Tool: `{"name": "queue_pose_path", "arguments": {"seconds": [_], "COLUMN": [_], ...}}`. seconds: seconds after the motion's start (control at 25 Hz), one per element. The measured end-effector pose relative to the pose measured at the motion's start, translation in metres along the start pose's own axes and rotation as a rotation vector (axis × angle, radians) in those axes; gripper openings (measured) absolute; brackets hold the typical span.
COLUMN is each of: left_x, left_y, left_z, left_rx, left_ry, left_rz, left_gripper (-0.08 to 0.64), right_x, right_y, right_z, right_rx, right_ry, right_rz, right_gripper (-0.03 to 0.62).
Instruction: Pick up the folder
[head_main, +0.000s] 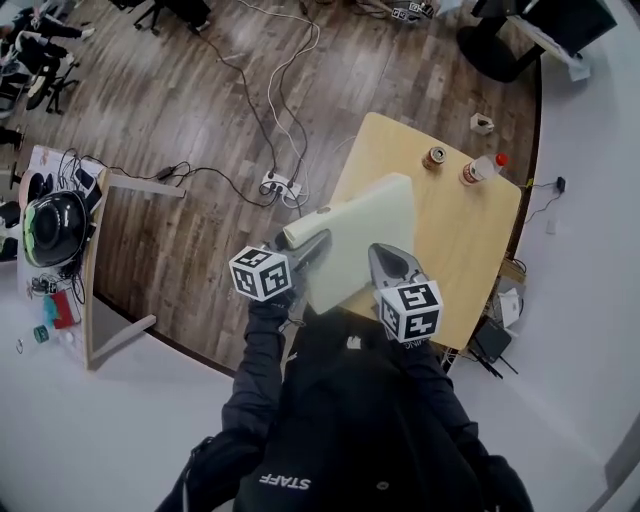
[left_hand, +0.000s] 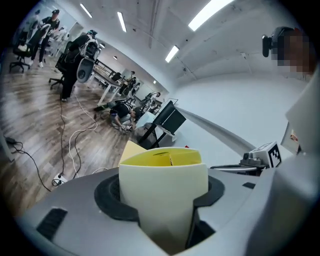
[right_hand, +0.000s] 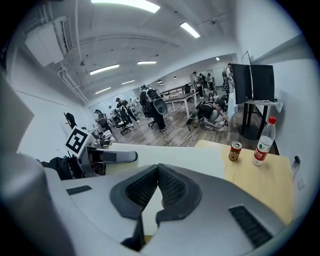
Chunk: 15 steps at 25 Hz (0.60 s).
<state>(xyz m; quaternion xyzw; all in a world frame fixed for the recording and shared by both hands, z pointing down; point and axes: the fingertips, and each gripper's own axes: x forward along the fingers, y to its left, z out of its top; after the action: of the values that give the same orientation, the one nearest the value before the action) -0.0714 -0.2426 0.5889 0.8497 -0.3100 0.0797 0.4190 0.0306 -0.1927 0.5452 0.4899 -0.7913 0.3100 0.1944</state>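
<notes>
A cream folder (head_main: 360, 235) with a yellow inside hangs tilted over the near-left part of the round-cornered wooden table (head_main: 470, 240), held by both grippers. My left gripper (head_main: 305, 245) is shut across its thick spine end, and the folder (left_hand: 162, 200) fills the gap between the dark pads. My right gripper (head_main: 385, 258) is shut on the thin near edge; in the right gripper view its pads (right_hand: 172, 187) pinch the cover (right_hand: 175, 155). The left gripper (right_hand: 112, 157) shows beyond, at the folder's other side.
A drink can (head_main: 434, 157), a red-capped bottle (head_main: 480, 168) and a small white object (head_main: 481, 123) stand at the table's far end. Cables and a power strip (head_main: 278, 185) lie on the wood floor. A second desk with a helmet (head_main: 55, 225) stands at the left.
</notes>
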Motion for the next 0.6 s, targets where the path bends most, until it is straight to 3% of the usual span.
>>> {"name": "queue_pose_path", "arguments": {"seconds": [0.6], "left_x": [-0.043], "left_y": [-0.105], "left_z": [0.070], "left_rx": [0.235], "left_ry": [-0.218], "left_rz": [0.235], "left_gripper": [0.288], "right_x": [-0.076], "right_y": [-0.001], "right_z": [0.053], "right_rx": [-0.072], "right_ry": [-0.202], "right_rz": [0.002], "right_gripper": [0.021]}}
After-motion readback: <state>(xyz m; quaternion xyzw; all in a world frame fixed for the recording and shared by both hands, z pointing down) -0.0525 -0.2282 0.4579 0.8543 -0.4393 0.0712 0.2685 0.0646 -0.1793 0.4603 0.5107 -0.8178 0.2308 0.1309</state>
